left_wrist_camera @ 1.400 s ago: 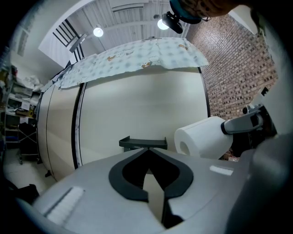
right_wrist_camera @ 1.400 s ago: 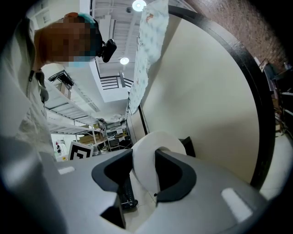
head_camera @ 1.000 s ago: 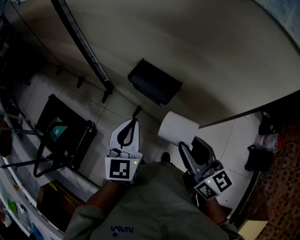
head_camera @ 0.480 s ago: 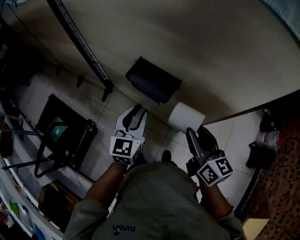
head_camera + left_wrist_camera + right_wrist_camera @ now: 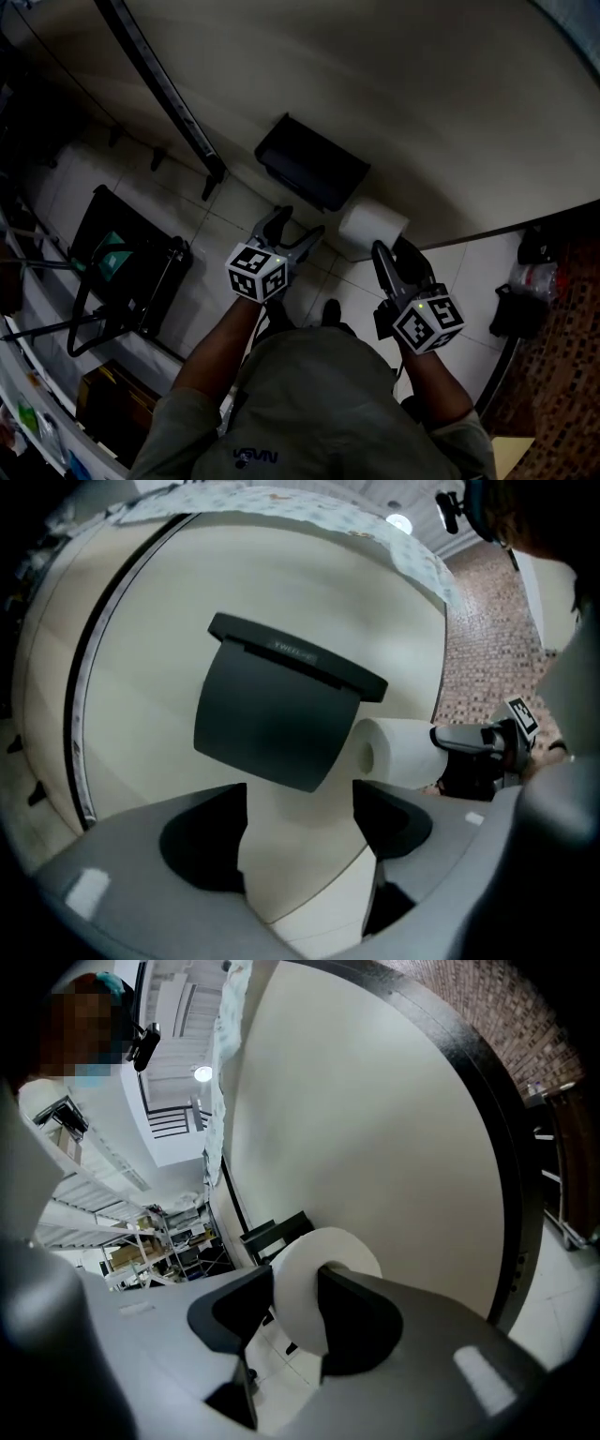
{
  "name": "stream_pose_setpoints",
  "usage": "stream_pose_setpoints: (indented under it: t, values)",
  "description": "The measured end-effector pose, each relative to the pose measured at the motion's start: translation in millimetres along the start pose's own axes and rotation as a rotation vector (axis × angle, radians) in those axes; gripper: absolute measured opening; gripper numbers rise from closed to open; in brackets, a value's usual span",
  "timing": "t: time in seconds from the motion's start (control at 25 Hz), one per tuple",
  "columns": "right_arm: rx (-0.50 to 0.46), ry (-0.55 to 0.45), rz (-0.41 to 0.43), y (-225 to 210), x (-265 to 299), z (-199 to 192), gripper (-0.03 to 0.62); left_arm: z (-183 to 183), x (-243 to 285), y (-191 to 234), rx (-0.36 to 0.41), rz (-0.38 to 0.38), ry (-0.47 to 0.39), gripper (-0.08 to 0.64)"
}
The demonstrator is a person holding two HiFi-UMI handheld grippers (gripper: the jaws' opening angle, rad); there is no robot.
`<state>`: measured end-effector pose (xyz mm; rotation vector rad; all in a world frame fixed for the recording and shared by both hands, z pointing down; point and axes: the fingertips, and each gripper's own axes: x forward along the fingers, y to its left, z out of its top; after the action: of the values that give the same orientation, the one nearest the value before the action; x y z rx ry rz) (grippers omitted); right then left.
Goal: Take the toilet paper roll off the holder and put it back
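our empty left gripper (image 5: pixel 295 228) is opening by the holder (image 5: pixel 309 164) as our right gripper (image 5: pixel 391 249) brings the pinched roll (image 5: pixel 370 223) close to refit.

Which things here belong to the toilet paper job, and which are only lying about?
Job:
toilet paper roll, gripped by the right gripper
black holder on the wall
left gripper, fingers opening, nothing between them

Lying about:
black cart on the floor
dark rail on the wall
bag at right

My head view looks steeply down along the wall (image 5: pixel 394 84). Both gripper views face it from close by; all three share the holder (image 5: pixel 309 164) and toilet paper roll (image 5: pixel 370 225).
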<state>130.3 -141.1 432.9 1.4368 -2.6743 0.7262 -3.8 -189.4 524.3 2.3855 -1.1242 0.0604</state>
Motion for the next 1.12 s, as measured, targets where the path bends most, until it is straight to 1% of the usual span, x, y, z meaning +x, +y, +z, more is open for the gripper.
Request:
stream_pose_setpoints:
  t: [0.08, 0.16, 0.28, 0.44, 0.68, 0.84, 0.92, 1.12]
  values:
    - [-0.006, 0.015, 0.0, 1, 5, -3, 0.152, -7, 9, 2, -0.047, -0.058, 0.024, 0.382]
    - [-0.001, 0.025, 0.002, 0, 8, -6, 0.152, -9, 16, 1, -0.061, -0.103, 0.042, 0.409]
    - [0.011, 0.031, -0.002, -1, 13, -8, 0.152, -10, 24, -1, -0.06, -0.157, 0.064, 0.437]
    - [0.006, 0.034, -0.014, -2, 17, -9, 0.152, -10, 30, -5, -0.041, -0.208, 0.09, 0.456]
    - [0.0, 0.026, -0.024, -3, 17, -4, 0.152, -5, 36, -8, -0.011, -0.263, 0.107, 0.46]
    - [-0.004, 0.027, -0.013, -3, 18, -1, 0.152, 0, 39, -9, 0.003, -0.301, 0.112, 0.459]
    - [-0.006, 0.03, -0.009, -1, 20, 0, 0.152, -1, 37, -7, 0.015, -0.302, 0.116, 0.459]
    - [0.006, 0.027, 0.004, 0, 18, -2, 0.152, -5, 26, -4, 0.049, -0.27, 0.119, 0.454]
